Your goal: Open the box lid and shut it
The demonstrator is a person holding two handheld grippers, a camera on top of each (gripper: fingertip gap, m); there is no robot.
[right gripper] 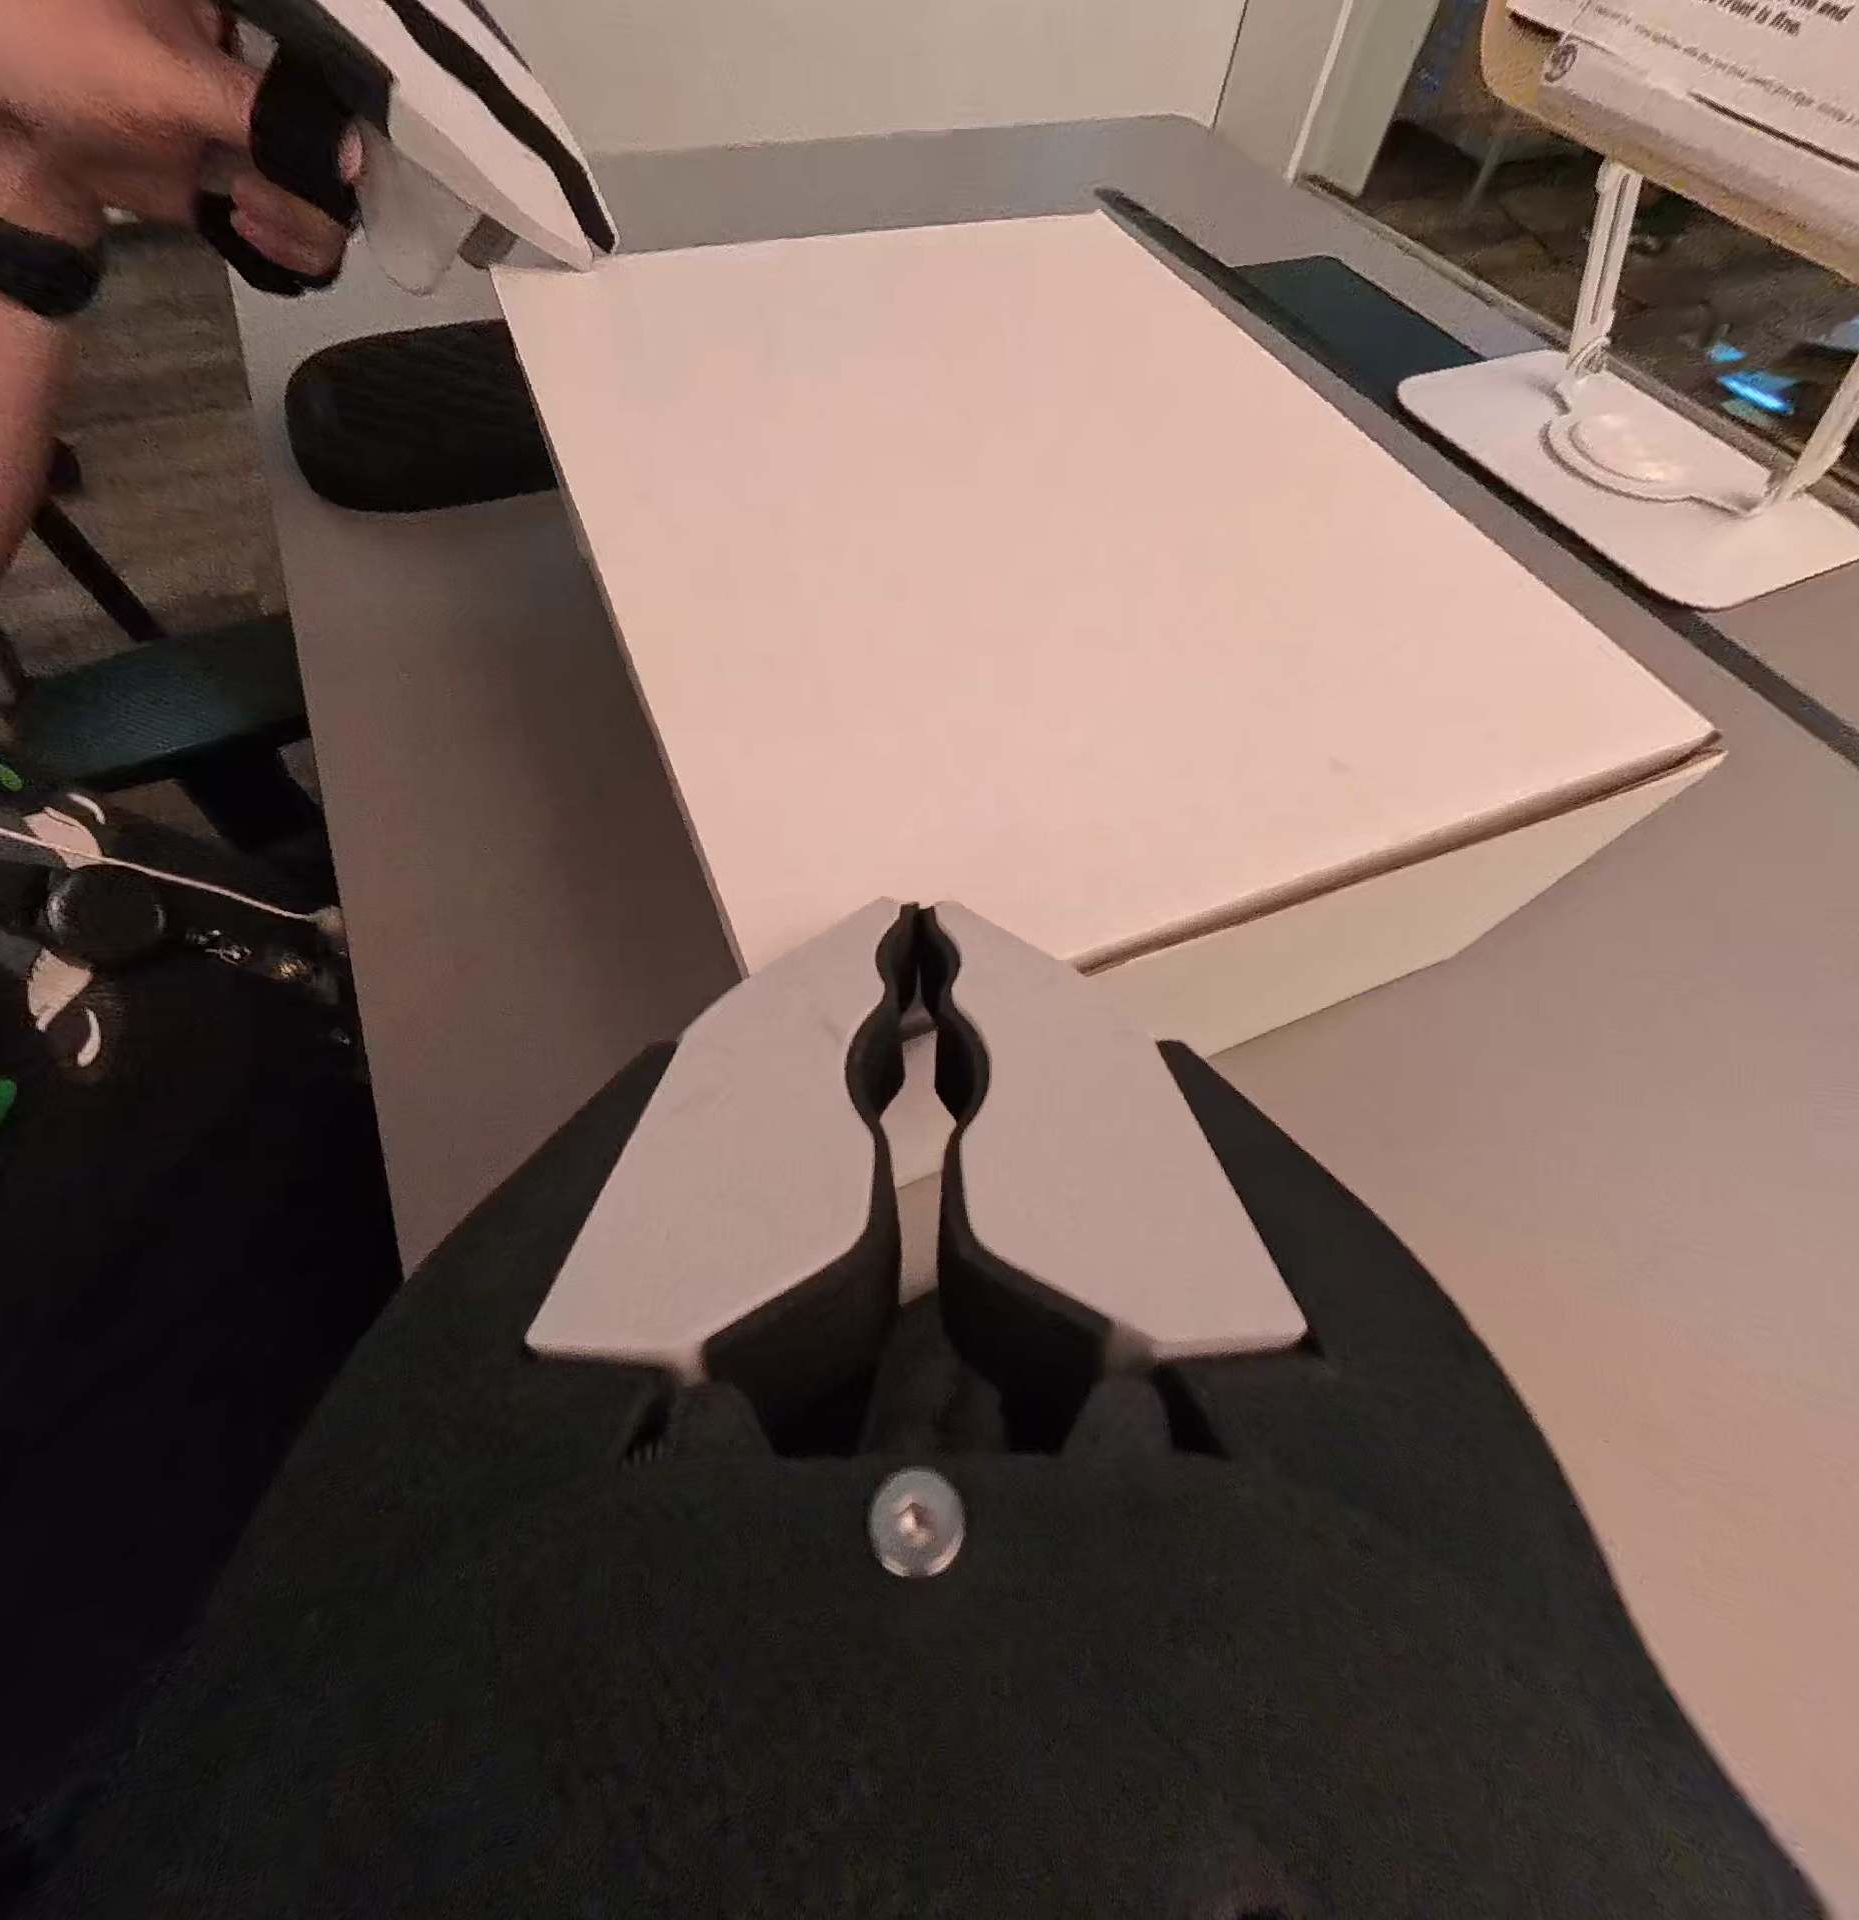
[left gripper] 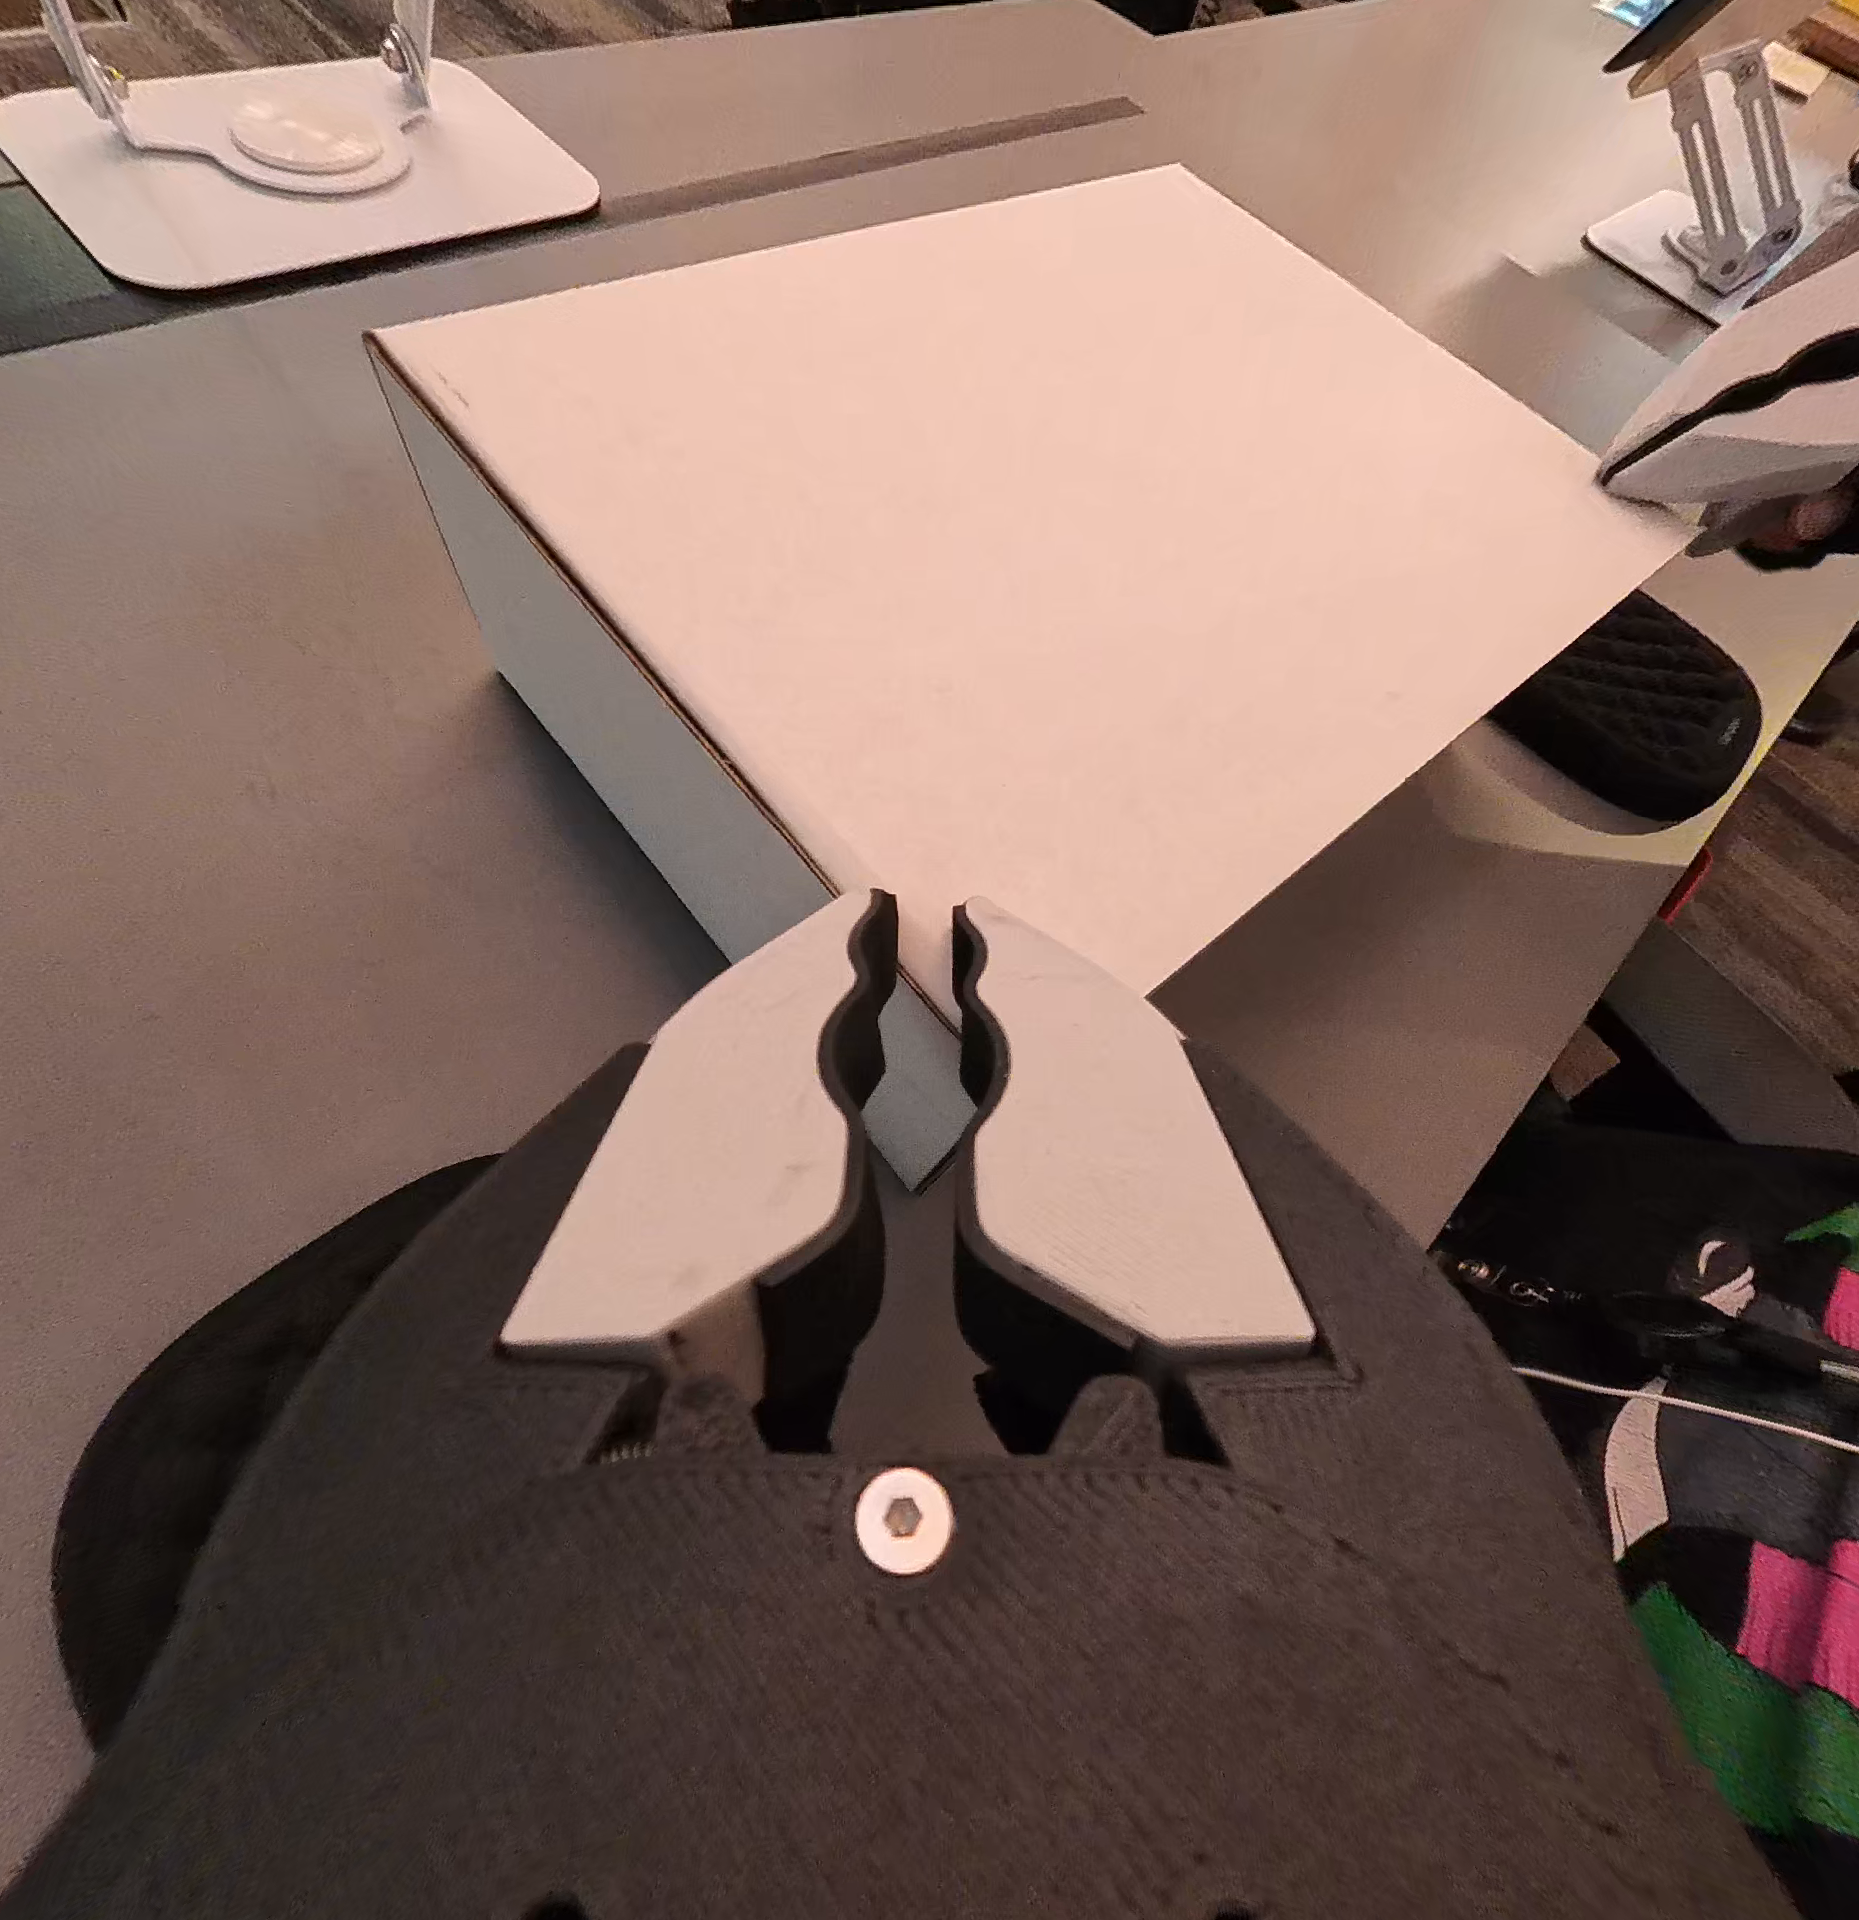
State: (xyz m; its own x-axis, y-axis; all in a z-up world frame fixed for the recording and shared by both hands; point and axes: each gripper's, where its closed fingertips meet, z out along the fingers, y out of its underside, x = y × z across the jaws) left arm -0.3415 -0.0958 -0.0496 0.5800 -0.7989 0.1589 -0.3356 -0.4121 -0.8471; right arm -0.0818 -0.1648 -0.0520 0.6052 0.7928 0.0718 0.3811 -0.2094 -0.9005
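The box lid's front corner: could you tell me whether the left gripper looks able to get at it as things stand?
Probably yes. The left gripper is open, its fingers straddling the near corner of the white box lid, with nothing between them. The lid still lies shut.

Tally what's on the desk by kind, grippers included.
White box: 1
Stands on white bases: 2
Black padded rest: 1
Grippers, left gripper and right gripper: 2
Total: 6
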